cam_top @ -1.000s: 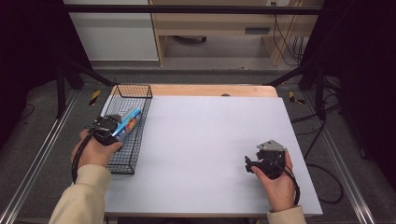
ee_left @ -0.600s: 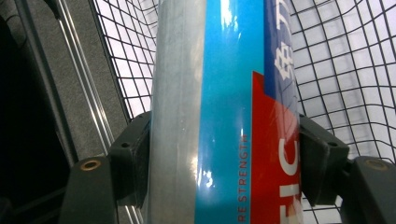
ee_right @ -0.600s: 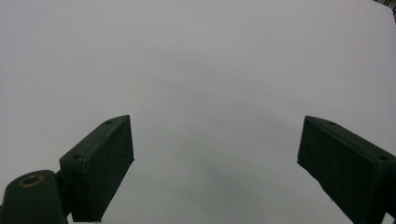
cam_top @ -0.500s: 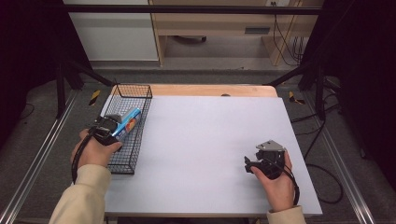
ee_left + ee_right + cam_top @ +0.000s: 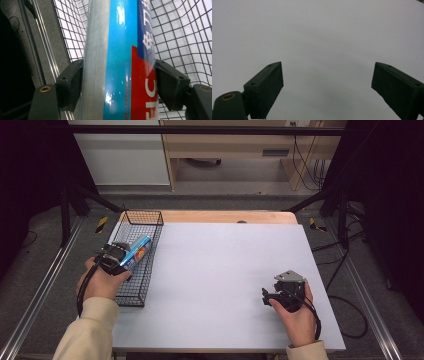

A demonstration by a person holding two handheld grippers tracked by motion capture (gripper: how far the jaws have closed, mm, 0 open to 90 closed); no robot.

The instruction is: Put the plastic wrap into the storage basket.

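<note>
Blue tube (image 5: 120,60) clamped in left tool (image 5: 116,258) over wire basket (image 5: 145,217), right tool (image 5: 280,292) wide open, empty.

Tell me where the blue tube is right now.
In the high view the blue tube is at the table's left side, clamped in the left gripper over the wire basket; the left gripper view shows its fingers pressing both sides.

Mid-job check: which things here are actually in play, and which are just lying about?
In play:
- blue tube, clamped in the left gripper
- wire basket beneath it
- right gripper, open and empty over the white tabletop

Lying about:
- yellow-and-black clamps off the table's far corners
- cables on the floor
</note>
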